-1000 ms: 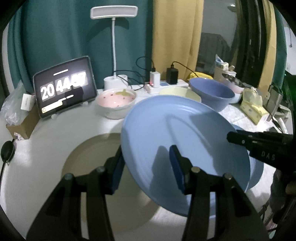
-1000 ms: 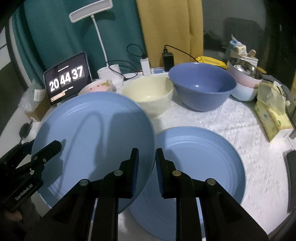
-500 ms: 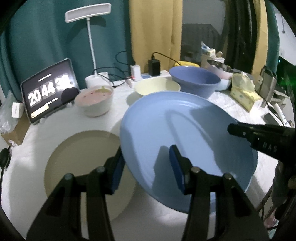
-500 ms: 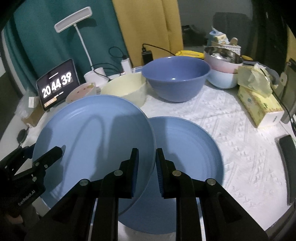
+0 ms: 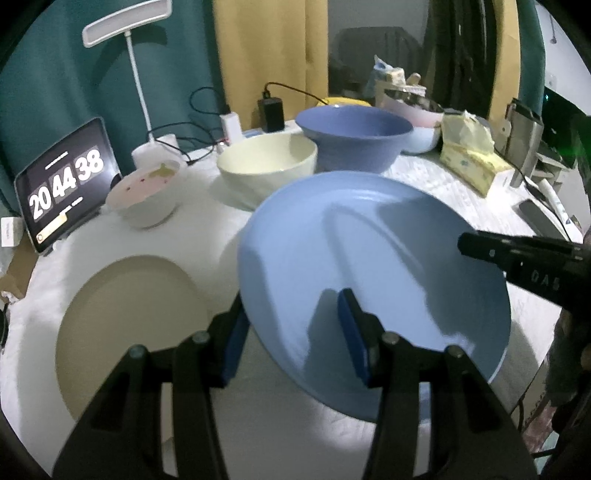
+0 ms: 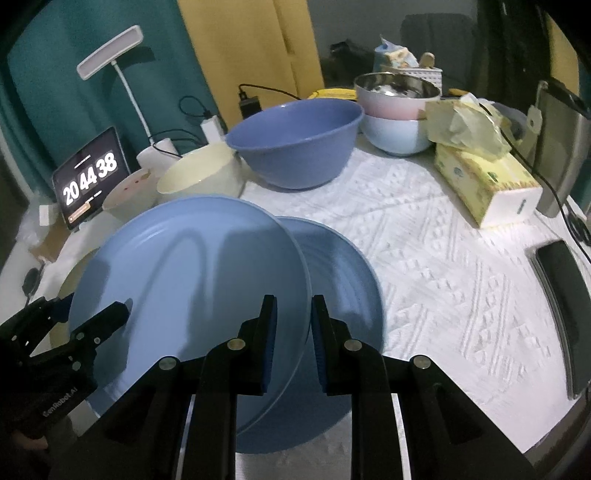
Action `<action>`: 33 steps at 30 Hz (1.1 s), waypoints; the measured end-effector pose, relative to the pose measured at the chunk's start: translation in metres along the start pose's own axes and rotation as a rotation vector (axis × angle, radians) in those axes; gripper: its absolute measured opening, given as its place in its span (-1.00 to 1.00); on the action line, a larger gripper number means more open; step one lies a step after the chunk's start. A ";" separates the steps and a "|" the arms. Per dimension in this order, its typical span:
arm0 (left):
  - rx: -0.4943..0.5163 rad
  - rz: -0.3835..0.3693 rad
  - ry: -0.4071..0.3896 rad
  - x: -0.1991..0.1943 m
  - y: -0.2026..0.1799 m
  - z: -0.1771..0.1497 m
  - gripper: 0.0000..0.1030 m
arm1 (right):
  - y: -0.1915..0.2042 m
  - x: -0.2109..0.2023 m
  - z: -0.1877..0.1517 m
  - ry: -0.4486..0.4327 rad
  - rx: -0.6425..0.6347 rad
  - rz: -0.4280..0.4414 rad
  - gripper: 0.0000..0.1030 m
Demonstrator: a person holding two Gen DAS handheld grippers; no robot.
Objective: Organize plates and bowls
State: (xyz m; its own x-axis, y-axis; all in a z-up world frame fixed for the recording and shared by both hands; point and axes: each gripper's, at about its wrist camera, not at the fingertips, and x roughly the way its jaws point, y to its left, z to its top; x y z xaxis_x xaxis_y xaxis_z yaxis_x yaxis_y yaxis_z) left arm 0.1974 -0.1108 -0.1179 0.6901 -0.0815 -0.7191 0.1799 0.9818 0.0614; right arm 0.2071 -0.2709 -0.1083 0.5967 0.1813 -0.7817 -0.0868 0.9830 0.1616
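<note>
Both the left gripper (image 5: 291, 332) and right gripper (image 6: 293, 332), marked what looks like "GenRobot.AI", clamp the raised blue plate (image 6: 192, 280) partly over another blue plate (image 6: 343, 280), before a clock tablet (image 6: 90, 177) reading "20 44 38".

Ahead of me: tablet clock (image 5: 66, 184) propped at far left of the white-clothed surface (image 6: 443, 280), reading 20 44 38. White desk lamp (image 5: 127, 26) behind it, chargers (image 5: 271, 110) and cables at the teal and yellow curtains. Yellow tissue pack (image 6: 484, 181) at right; dark phone (image 6: 561, 291) near the edge.
</note>
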 end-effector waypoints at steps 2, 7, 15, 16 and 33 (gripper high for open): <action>0.007 -0.005 0.012 0.005 -0.004 0.000 -0.05 | -0.005 0.001 0.000 0.000 0.006 -0.008 -0.60; 0.029 -0.030 0.035 0.016 -0.014 0.000 -0.05 | -0.013 0.001 0.001 -0.009 0.015 -0.039 -0.60; 0.079 -0.024 0.040 0.030 -0.030 0.000 0.00 | -0.022 0.006 -0.001 -0.015 0.001 -0.123 -0.60; 0.092 -0.021 0.044 0.032 -0.031 0.000 0.00 | -0.023 0.005 -0.001 -0.018 0.002 -0.126 -0.60; 0.077 -0.049 0.099 0.039 -0.025 -0.008 0.16 | -0.025 0.019 -0.015 0.028 0.032 -0.116 -0.50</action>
State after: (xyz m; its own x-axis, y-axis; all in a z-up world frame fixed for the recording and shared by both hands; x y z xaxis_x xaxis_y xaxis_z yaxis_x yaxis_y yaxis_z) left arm 0.2143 -0.1369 -0.1525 0.6075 -0.1077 -0.7870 0.2673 0.9607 0.0748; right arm 0.2090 -0.2921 -0.1361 0.5786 0.0672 -0.8128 0.0073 0.9961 0.0875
